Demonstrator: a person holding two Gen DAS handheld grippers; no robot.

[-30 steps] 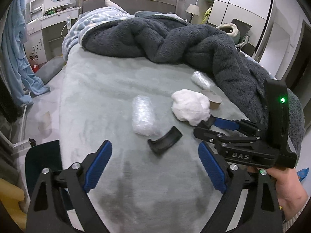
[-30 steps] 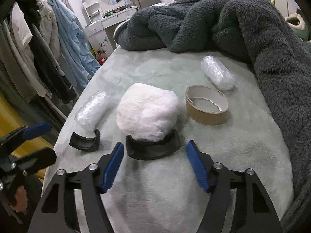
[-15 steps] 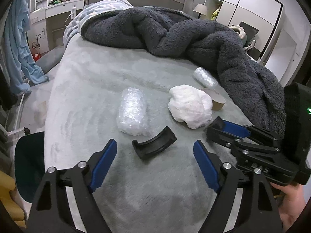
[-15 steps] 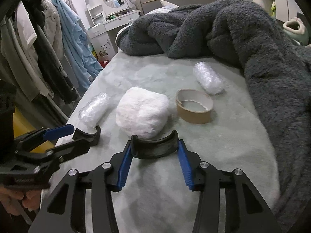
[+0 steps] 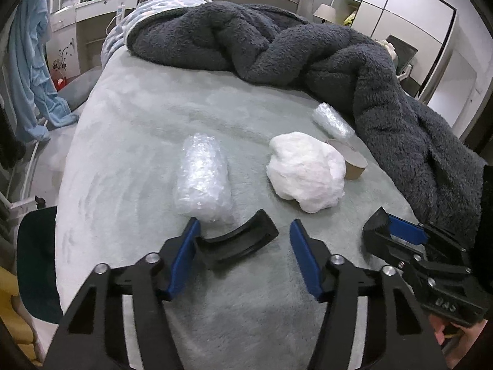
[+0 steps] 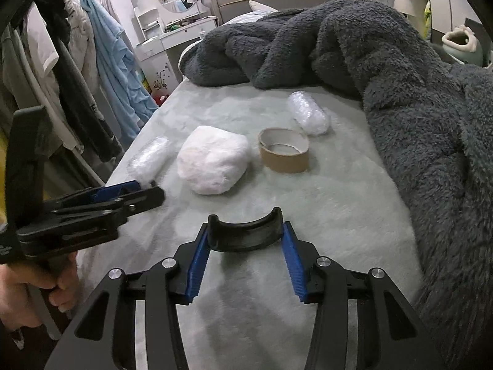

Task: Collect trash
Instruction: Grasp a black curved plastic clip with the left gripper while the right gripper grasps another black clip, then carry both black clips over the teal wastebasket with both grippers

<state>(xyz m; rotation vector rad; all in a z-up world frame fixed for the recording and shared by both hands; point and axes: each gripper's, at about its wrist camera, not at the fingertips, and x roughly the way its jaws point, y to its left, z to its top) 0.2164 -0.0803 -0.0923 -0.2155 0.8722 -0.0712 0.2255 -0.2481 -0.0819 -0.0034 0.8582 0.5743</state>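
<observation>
Left wrist view, read from left to right, showed a roll of clear bubble wrap [image 5: 201, 182] lying on the pale grey-green plush bed [image 5: 129, 160], then a crumpled white ball of soft wadding [image 5: 306, 174], a brown cardboard tape core [image 5: 354, 166] just behind it, and a second, smaller bubble-wrap roll [image 5: 331, 120] beside the dark grey fleece blanket [image 5: 385, 98]. In front of the first roll lay a curved black plastic piece [image 5: 235, 242], now between the fingers of the left gripper [image 5: 243, 246]. Those fingers had just been closing from a much wider spread: the left pad [image 5: 183, 254] touched the piece's end, while the right pad [image 5: 303, 259] stood apart from it, so they were still apart and nothing was clamped. The gripper had also come forward and lower, bringing the piece from ahead of the fingertips to between them.

Right wrist view showed the right gripper [image 6: 245, 242] with its fingers clamped on the two ends of a second curved black plastic piece [image 6: 245, 234], where a second earlier they had stood open short of it. That piece seemed lifted slightly clear of the bed, though I could not be sure.

By my judgement, one scrap was secured and the other was a final squeeze away; the rolls, wadding and tape core remained to be collected.
</observation>
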